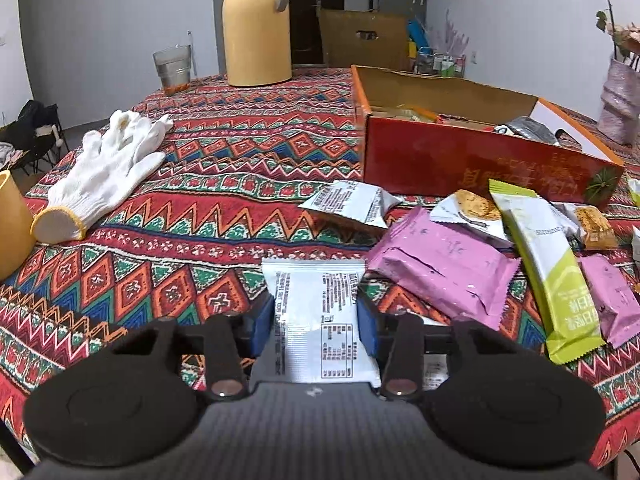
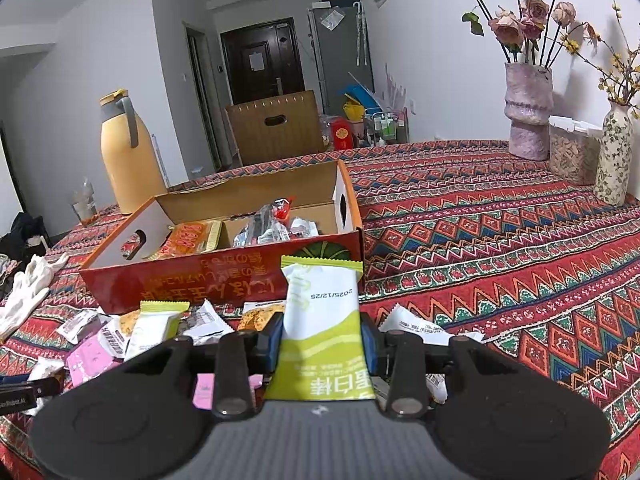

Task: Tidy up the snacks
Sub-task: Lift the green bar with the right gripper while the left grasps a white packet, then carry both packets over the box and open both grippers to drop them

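My left gripper [image 1: 318, 320] is shut on a white snack packet [image 1: 316, 300] with black print, held just above the tablecloth. My right gripper [image 2: 322, 340] is shut on a green-and-white snack bar [image 2: 322, 320], held in front of the open red cardboard box [image 2: 224, 280]. The box [image 1: 480, 160] holds several snacks. Loose packets lie in front of it: a pink pack [image 1: 436, 264], a green bar [image 1: 548, 264], a white packet [image 1: 352, 200] and cookie packs [image 1: 472, 208]. More of the pile [image 2: 132, 332] shows in the right wrist view.
White work gloves [image 1: 108, 172] lie at the left, beside a yellow cup [image 1: 12, 224]. A yellow thermos jug [image 1: 256, 28] and a glass [image 1: 172, 66] stand at the far edge. Flower vases [image 2: 528, 116] and a jar [image 2: 572, 156] stand at the far right.
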